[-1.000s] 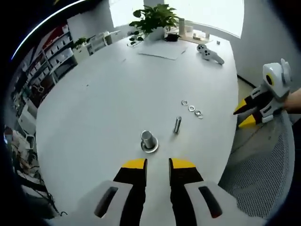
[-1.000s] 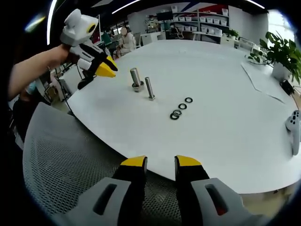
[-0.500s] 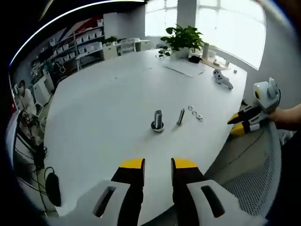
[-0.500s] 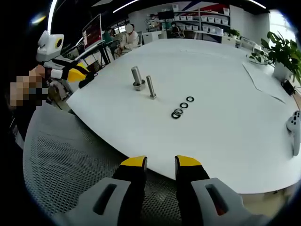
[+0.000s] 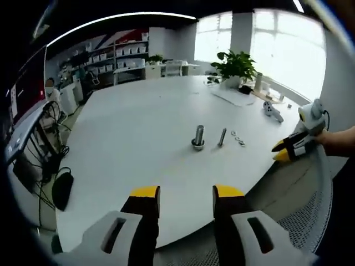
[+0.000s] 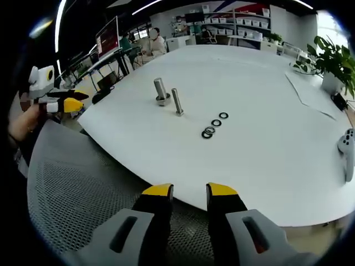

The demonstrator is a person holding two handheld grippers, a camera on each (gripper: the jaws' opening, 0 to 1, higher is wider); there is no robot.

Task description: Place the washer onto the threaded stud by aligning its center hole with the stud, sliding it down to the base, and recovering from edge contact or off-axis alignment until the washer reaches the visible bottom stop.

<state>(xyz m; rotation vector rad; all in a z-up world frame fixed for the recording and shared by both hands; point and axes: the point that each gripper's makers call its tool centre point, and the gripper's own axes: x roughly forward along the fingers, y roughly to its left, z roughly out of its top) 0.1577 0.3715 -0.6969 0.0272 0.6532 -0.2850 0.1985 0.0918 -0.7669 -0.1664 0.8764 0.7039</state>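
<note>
White oval table in an office, both grippers held back from it.

Left gripper view: a potted plant stands at the far end. The left gripper has its yellow-tipped jaws apart, holding nothing. The threaded stud stands well ahead, beside a thicker bolt, with the washers just right of it. Right gripper view: over a mesh chair, the right gripper is parted and empty; the washers lie flat, well beyond its tips, near the stud.
</note>
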